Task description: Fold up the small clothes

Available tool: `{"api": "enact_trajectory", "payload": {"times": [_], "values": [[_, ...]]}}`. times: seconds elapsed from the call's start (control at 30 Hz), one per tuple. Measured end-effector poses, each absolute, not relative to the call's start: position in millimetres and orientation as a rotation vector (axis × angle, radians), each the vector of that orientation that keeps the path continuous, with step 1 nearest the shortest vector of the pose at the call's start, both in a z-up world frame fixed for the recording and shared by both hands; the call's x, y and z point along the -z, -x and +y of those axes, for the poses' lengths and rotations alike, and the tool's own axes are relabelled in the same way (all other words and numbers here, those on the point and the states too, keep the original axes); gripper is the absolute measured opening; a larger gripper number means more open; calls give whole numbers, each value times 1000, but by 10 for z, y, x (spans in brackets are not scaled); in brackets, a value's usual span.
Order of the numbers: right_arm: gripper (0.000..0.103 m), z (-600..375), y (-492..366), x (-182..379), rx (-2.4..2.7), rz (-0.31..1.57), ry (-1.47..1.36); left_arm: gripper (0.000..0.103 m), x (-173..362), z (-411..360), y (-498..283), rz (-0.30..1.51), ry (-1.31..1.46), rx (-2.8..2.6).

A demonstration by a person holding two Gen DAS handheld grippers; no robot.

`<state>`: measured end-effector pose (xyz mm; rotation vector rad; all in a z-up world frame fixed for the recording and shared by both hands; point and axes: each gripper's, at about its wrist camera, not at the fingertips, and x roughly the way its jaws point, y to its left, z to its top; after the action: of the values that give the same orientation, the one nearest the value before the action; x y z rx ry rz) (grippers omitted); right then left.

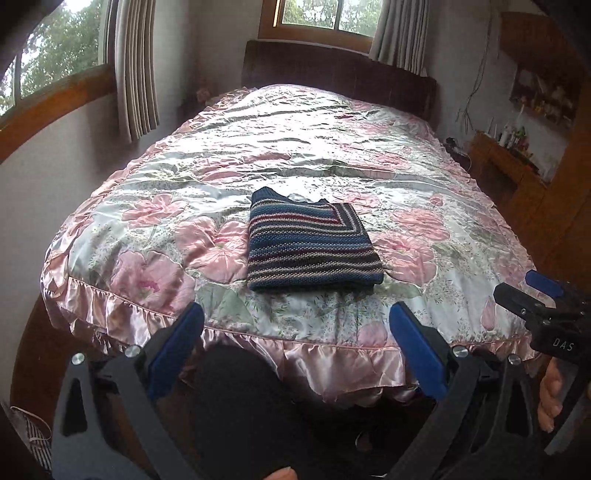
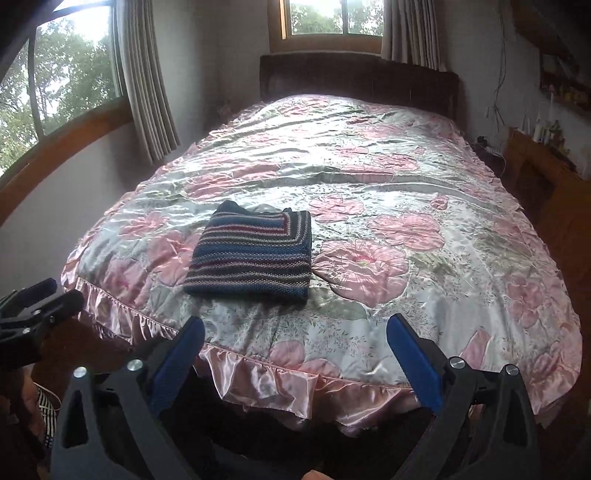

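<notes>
- the left tongs [image 1: 295,336] stand wide, with nothing between the blue pads [image 1: 177,347]; they hang at the foot edge of the bed, over the pink ruffle [image 1: 258,354].
- the right tongs [image 2: 295,347] are wide and empty too, at the same edge. in the left view they show as a black body at the far right [image 1: 543,306], well apart from the garment.
- the task's thing, a striped knit sweater [image 1: 312,247], lies ahead of both tongs on the floral bedspread [image 1: 406,206]: straight in front of the left pair, and ahead and to the left of the right pair [image 2: 251,254].
- it lies already as a compact rectangle, with the stripes running across and one corner showing a diagonal pattern. i judge that the fold is nearly done or done, so the step in hand is to check and tidy, not to start again.
- a dark ribbed part [image 1: 266,195] sticks out at the far left corner. if any move is needed, i would tuck this part under.
- to do it well, i would come low over the satin, close only on the knit, and keep the other tongs pressing the near edge so the pile cannot slide; the shiny cover looks slippery.
- beyond the sweater the bedspread runs to a dark headboard [image 1: 332,74] under a window [image 1: 325,14].
</notes>
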<state>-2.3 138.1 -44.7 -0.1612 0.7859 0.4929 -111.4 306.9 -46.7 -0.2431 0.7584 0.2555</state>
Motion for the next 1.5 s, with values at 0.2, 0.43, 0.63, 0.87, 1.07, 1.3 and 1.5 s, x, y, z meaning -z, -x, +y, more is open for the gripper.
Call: {"api": "enact_trajectory", "payload": {"times": [0.2,0.43,0.63,0.87,1.07,1.3,1.5], "values": [[99,1353,157,460,-446,765,180,100,533,3000,1180,765,238,-256],[99,1331,191,498,-420,774,171,100,586,2932,1169,772,224,-245],[99,1306,179,544,-460,809,125,100,593,2901,1147,772,229,-226],[98,1387,168,562,-430,790,163,100,646,2912,1099,782,239,-224],[98,1416,141,579,-420,786,181,100,663,2946,1075,781,246,-239],[98,1434,129,603,-428,792,176,100,702,2979,1049,796,240,-263],[98,1464,115,621,-438,800,183,100,695,2982,1039,798,235,-271]]}}
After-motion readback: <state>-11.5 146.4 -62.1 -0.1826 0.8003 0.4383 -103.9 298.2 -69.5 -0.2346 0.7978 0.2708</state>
